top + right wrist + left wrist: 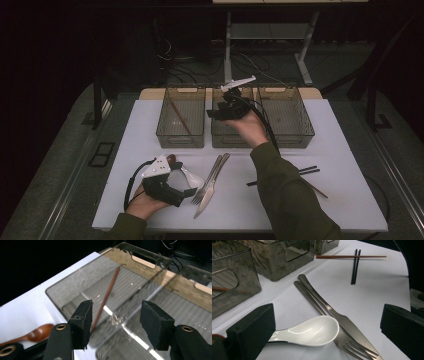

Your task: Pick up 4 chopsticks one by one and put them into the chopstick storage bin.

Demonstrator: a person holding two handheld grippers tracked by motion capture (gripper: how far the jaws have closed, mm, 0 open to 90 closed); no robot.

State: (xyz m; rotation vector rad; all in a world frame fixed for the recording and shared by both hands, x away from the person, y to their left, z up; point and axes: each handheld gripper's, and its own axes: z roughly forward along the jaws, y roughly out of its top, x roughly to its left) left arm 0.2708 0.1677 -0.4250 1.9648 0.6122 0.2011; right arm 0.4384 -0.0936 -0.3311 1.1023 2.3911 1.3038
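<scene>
White porcelain marks the spoon that lies on the table between the parted jaws of the left hand-held gripper; its handle end is seen just beside one jaw, though contact with the pad cannot be told, and nothing is clamped. A wooden spoon lies just behind this hand-held gripper. Immediately to its right a fork and a knife are laid side by side, touching, with the white bowl resting against them. Farther on, the right hand-held gripper is held above the middle bin, its jaws apart and empty. Ahead of it and below, a brown chopstick is seen lying aslant on the floor of the left bin. A third bin stands to its other side. Nearer the person, well apart from this hand-held gripper, black chopsticks and another brown chopstick rest on the table.
</scene>
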